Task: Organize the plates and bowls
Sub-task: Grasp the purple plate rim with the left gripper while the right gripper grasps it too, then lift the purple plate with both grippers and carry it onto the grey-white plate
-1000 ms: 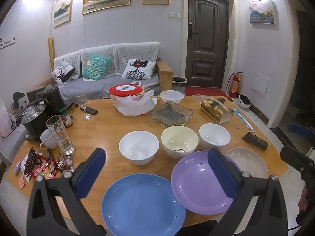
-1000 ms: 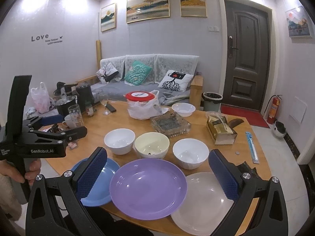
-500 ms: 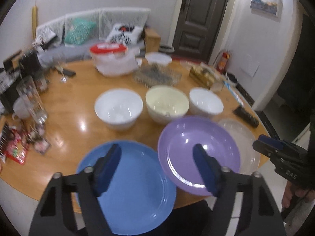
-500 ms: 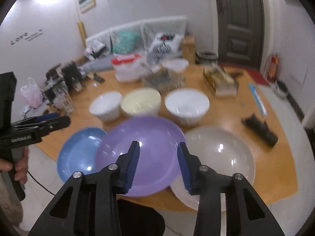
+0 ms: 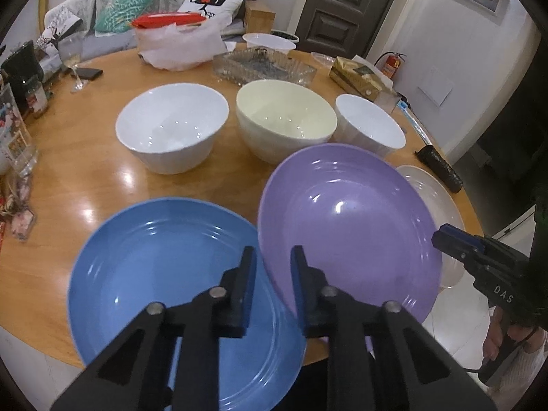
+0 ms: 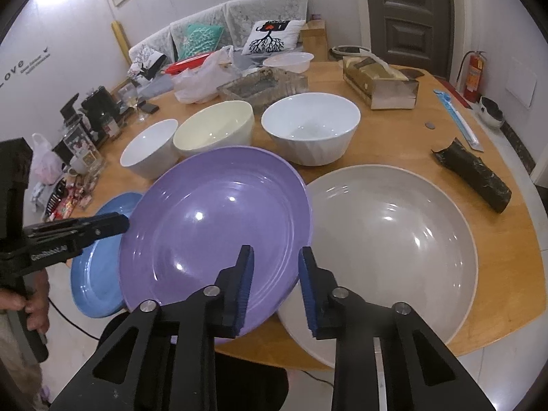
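Note:
A blue plate [image 5: 178, 294], a purple plate [image 5: 346, 222] and a grey-white plate [image 6: 387, 239] lie in a row at the table's near edge. The purple plate [image 6: 219, 233] overlaps both neighbours. Behind them stand a white bowl [image 5: 171, 130], a cream bowl [image 5: 284, 116] and a second white bowl [image 5: 370, 126]. My left gripper [image 5: 272, 267] hovers over the seam between the blue and purple plates, jaws narrowed with a small gap, holding nothing. My right gripper [image 6: 275, 267] hovers over the purple plate's right rim, jaws narrowed, empty.
Beyond the bowls are a glass tray [image 5: 263, 65], a white bag with a red lid [image 5: 178, 44], a tissue box [image 6: 380, 82] and a small white bowl [image 6: 287, 61]. A dark wrapped object [image 6: 476, 174] lies at the right. Glasses and clutter [image 5: 20, 130] crowd the left.
Both grippers have moved down and closer to the plates. Both pairs of jaws have narrowed from wide open to a small gap.

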Demonstrator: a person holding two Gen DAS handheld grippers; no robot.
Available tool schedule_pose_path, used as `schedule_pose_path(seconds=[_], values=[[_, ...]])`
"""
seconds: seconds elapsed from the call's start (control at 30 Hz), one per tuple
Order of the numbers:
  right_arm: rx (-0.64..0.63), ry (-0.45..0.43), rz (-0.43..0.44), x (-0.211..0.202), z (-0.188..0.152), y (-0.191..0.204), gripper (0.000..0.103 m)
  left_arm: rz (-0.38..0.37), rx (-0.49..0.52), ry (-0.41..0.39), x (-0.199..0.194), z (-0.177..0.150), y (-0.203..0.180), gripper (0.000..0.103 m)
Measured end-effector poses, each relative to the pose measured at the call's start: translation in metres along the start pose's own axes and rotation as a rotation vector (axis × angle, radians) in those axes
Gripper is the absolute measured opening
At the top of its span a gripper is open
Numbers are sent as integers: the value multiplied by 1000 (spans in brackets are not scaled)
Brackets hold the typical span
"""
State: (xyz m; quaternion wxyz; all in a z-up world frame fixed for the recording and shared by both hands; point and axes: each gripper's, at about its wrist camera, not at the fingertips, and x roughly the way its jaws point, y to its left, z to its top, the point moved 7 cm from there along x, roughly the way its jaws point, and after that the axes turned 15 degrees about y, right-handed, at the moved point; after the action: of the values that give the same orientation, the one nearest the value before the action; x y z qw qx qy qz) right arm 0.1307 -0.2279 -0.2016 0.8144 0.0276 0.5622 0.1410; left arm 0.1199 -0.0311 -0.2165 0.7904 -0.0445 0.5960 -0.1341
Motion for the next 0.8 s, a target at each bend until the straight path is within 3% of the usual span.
schedule_pose_path(seconds=[0.3,0.8], values=[[25,20,-18,7,3,-8,18,4,-4,29,14,1,2,10],[21,21,-23,6,-2,-7,15,29,12,16,9,1,-5,9]])
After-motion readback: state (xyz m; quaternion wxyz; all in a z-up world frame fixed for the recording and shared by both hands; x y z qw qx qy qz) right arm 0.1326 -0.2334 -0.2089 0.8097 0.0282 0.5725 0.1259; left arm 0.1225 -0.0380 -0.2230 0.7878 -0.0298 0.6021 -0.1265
